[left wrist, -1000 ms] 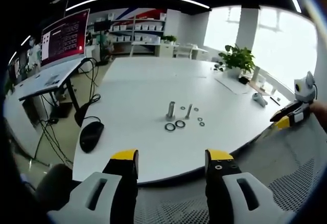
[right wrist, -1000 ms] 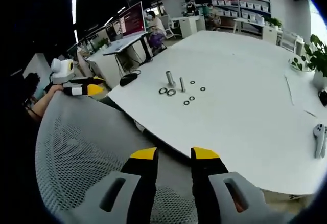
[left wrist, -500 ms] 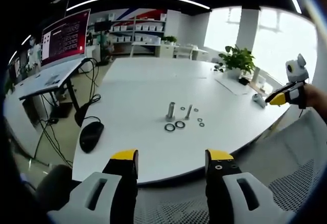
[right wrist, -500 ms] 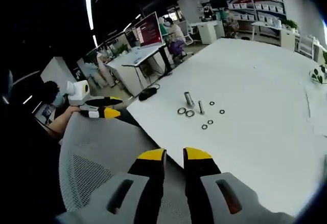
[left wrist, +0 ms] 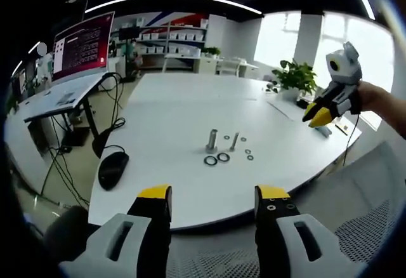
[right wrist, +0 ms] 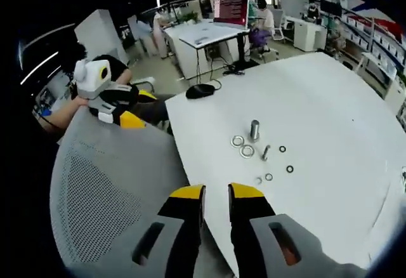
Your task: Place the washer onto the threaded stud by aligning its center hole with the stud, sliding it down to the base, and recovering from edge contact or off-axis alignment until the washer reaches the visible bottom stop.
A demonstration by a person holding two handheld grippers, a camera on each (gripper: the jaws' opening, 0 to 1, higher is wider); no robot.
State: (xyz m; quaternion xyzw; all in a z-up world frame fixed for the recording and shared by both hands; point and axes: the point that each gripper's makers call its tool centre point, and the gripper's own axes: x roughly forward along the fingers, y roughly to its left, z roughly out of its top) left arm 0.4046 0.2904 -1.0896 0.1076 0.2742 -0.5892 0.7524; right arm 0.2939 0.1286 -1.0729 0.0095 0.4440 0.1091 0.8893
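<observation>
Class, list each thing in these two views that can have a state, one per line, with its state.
Left hand-held gripper: open, holding nothing, short of the table.
Right hand-held gripper: nearly closed, empty.
Thick stud: upright, no washer on it.
Thin stud: upright, bare.
Two large washers: flat on the table.
Monitor: switched on.

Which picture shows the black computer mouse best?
The left gripper view. There the black mouse lies fairly near on the white table, so its rounded shape and cable are plain. In the right gripper view it is a small dark blob at the table's far edge.
</observation>
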